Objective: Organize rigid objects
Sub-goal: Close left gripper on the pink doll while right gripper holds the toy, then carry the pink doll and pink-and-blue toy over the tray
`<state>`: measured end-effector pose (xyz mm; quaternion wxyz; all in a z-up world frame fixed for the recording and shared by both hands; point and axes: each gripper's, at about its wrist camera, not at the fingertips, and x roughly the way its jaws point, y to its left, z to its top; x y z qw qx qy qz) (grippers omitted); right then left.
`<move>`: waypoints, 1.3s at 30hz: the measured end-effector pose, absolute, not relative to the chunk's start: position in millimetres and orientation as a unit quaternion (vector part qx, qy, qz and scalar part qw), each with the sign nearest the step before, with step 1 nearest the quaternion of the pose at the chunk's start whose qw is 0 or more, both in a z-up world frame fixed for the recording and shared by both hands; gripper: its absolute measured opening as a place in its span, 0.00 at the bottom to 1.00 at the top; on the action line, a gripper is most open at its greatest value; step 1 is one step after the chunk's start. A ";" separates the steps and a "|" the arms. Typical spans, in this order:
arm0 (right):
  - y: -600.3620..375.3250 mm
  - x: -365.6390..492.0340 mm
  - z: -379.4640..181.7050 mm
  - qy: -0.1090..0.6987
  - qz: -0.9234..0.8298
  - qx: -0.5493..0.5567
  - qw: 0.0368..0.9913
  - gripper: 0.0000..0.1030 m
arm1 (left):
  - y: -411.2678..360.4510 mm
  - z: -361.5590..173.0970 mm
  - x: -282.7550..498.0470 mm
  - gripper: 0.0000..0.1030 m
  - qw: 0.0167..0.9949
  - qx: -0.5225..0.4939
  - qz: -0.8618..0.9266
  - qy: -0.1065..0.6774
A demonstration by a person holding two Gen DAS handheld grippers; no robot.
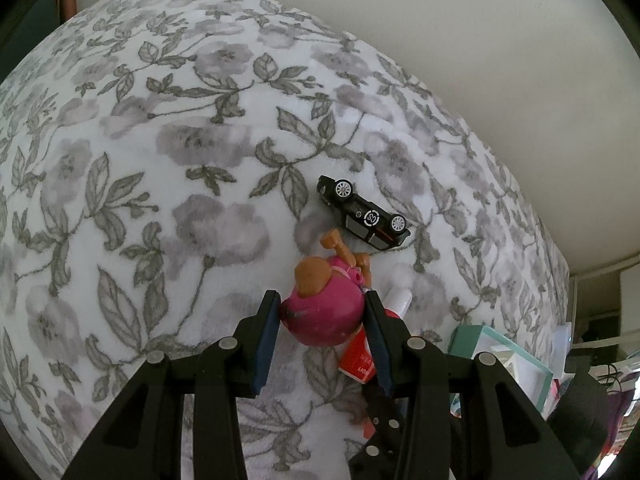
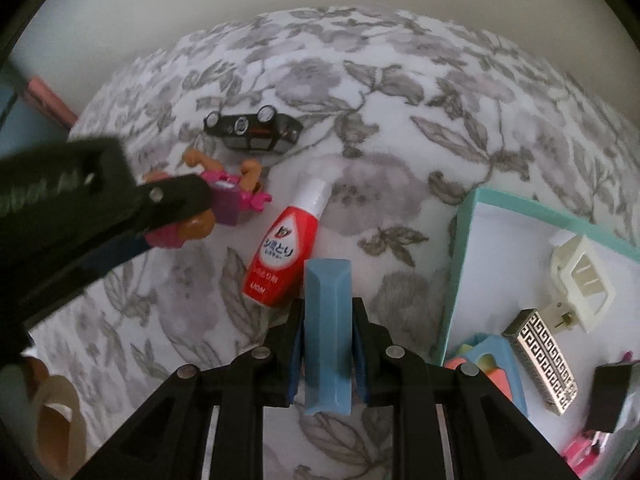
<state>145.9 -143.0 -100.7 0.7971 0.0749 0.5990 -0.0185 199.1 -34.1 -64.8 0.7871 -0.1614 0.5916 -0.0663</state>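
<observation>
left wrist: left gripper (image 1: pixel 322 314) pinches pink toy (image 1: pixel 320 312); right wrist: right gripper (image 2: pixel 327 334) clamps blue block (image 2: pixel 327 320).

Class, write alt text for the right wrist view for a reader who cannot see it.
The right gripper clamps a blue block above a floral blanket beside a red bottle, while the left gripper holds a pink toy figure near an overturned black toy car.

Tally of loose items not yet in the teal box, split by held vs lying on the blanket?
Held in a gripper: 2, the pink toy figure with tan limbs in the left gripper, and the blue plastic block in the right gripper.
Lying on blanket: 2, the black toy car and the red squeeze bottle with white cap.
Total: 4
</observation>
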 end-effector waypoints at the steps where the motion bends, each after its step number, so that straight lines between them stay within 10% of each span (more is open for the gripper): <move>1: -140.8 146.0 -100.8 0.598 -0.021 0.068 0.798 0.22 | -33.8 -65.3 199.1 0.42 0.787 -0.162 -0.066 0.592; 39: -259.3 84.9 -6.4 0.511 -0.111 0.154 0.838 0.22 | -70.2 5.0 164.2 0.42 0.825 -0.146 -0.121 0.533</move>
